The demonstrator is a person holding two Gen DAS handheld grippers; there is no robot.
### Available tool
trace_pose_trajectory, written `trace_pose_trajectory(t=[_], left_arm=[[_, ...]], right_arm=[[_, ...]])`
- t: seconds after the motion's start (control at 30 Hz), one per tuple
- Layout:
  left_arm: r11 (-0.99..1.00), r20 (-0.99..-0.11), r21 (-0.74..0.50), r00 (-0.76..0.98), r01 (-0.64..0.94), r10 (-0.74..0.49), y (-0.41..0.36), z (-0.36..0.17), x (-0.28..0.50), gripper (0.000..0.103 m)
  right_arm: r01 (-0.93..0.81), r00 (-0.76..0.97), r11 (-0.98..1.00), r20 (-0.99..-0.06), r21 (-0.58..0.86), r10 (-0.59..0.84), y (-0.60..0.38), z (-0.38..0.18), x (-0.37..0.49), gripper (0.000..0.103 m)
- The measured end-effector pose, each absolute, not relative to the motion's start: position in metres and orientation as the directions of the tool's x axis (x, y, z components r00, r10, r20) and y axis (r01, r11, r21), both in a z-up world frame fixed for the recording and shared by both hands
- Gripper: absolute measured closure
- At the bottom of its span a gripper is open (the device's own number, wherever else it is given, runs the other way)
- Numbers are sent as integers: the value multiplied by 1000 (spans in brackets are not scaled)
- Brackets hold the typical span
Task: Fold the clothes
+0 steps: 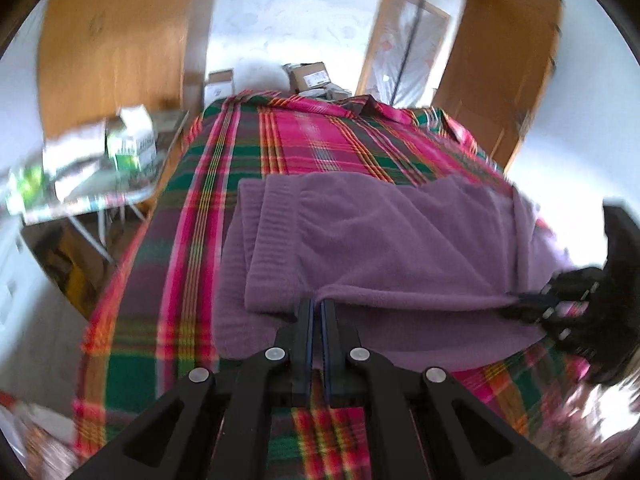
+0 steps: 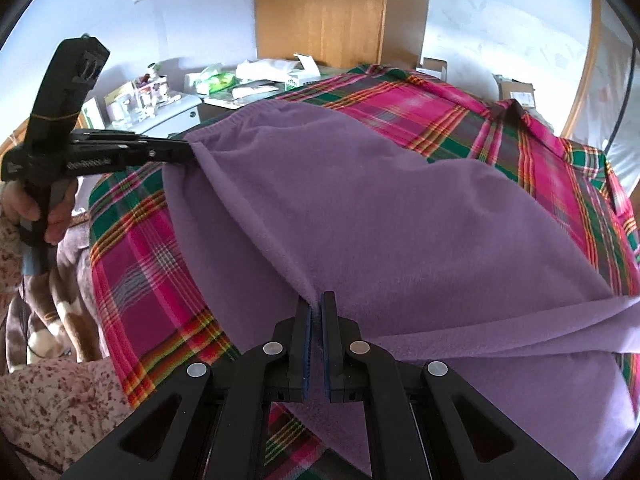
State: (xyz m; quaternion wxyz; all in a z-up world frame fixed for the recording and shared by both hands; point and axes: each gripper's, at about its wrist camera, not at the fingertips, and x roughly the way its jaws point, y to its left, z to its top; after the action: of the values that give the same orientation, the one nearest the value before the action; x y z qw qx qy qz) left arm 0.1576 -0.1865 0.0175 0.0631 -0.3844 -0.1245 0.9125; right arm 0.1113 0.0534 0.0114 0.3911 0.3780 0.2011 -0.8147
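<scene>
Left wrist view: the left claw point(image 1: 317, 304) is clamped on the fleece point(image 1: 380, 240) edge lifted over the plaid bed point(image 1: 192, 216); right wrist view: the right claw point(image 2: 316, 304) pinches the same edge, likely mid-fold, needing both carried across evenly.

Both grippers point(image 1: 317, 308) point(image 2: 316, 304) are black with blue pads point(image 2: 307, 344) and silver rivets; the sleeve point(image 2: 60, 404) (floral) is white-and-red.

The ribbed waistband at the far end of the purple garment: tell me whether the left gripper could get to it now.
Probably not yet: the left gripper is shut on the purple garment's near fold. The ribbed waistband itself lies uncovered.
</scene>
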Motion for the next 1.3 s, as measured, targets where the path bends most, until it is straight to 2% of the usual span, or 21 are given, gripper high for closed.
trace_pose_trajectory(t=[0.17,0.37,0.63,0.9,1.3], left_arm=[[-865,-628,-499,-708,50,322,-215,11,158,87],[-824,-620,-560,-703,85,349,-220,11,154,71],[-656,-584,-727,-684,203,437,-237,-5,142,71],[-600,-597,-750,-676,279,432,-241,-10,147,71],[-412,-531,-842,-671,349,517,-236,-33,152,65]], right_arm=[[782,-446,-620,-757,-70,-477,54,6,116,98],[775,-479,-623,-739,-105,-473,55,5,122,98],[755,-507,-649,-708,-92,-491,59,12,125,98],[737,-531,-672,-679,-76,-506,64,19,126,98],[706,-541,-709,-641,5,-543,74,28,120,98]])
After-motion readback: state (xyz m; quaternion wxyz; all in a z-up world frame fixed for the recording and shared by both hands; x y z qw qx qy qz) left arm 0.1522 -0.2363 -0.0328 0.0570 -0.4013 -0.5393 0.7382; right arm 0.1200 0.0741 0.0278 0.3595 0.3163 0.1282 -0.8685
